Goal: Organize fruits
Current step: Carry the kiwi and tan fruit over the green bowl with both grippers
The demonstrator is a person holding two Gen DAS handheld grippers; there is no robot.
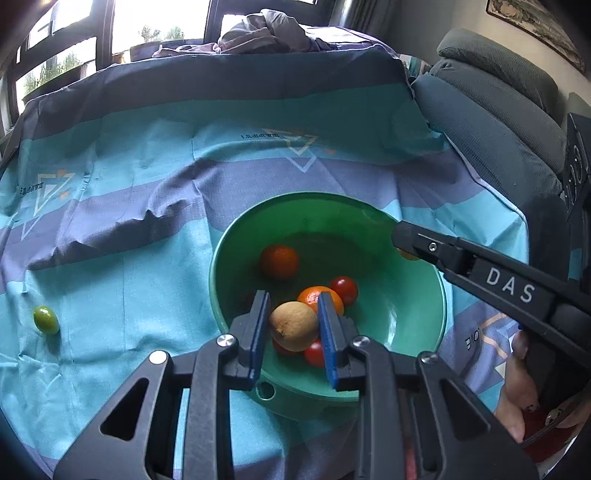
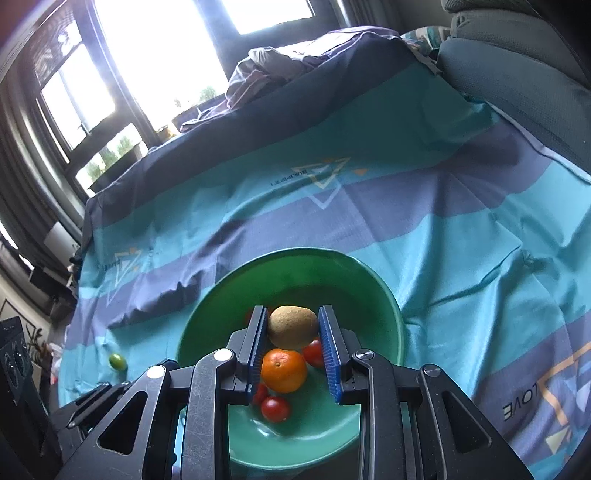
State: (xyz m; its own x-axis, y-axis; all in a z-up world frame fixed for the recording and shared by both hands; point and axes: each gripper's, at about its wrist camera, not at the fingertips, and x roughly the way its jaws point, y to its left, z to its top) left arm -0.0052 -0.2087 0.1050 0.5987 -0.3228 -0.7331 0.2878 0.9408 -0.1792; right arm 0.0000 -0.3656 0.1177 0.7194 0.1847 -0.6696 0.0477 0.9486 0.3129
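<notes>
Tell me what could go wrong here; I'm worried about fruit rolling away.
The kiwi sits high on the orange and tomatoes in the green bowl; a nudge from the open left gripper could roll it. The green fruit lies alone on the wrinkled cloth, far left, and might roll away when grasped.

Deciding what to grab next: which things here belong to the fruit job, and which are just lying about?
Job:
green bowl
kiwi, oranges and red tomatoes in it
small green fruit, alone out on the cloth

Lying about:
striped cloth
crumpled clothes at the far edge
grey armchair
</notes>
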